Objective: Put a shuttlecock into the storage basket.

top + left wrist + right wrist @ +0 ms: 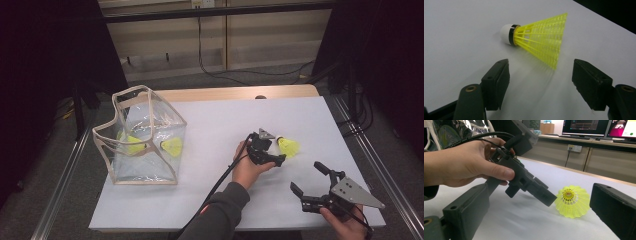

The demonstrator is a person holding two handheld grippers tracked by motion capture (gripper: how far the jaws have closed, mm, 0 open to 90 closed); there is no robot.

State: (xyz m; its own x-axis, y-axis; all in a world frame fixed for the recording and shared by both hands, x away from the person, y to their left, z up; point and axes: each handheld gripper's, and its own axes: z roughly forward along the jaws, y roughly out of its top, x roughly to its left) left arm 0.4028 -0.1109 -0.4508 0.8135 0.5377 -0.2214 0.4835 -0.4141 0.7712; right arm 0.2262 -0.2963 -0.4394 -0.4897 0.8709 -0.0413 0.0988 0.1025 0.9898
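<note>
Over on the left of the counter (210,200) there's a clear plastic bag (145,137) with pale trim, standing open, and two yellow shuttlecocks sitting inside it against the near wall. It's well apart from where the action is.

The shuttlecock (289,147) they're going for lies on its side on the white sheet, right of the middle. Neon yellow mesh skirt, black band, white cork tip. From the left gripper view the cork points away to the left and the skirt flares toward the tongs.

The left tongs (272,150) are held in a hand (248,169) coming up from the bottom, sleeve dark grey, cable trailing back along the forearm. The gripper is tilted nose-down, tips low over the counter just beside the shuttlecock. Its jaws stand partly open, one to each side of the skirt's wide end, not touching it, nothing pinched.

Further right, near the front right corner, the right tongs (307,177) sit low over the counter, jaws spread wide with nothing in them, pointing up toward the shuttlecock and the other hand. The grey three-cornered plate is on top.

Room-wise: plenty of bare white sheet between bag and shuttlecock, and a fair strip from the shuttlecock to the right edge. The metal rails run along both sides of the counter.
</note>
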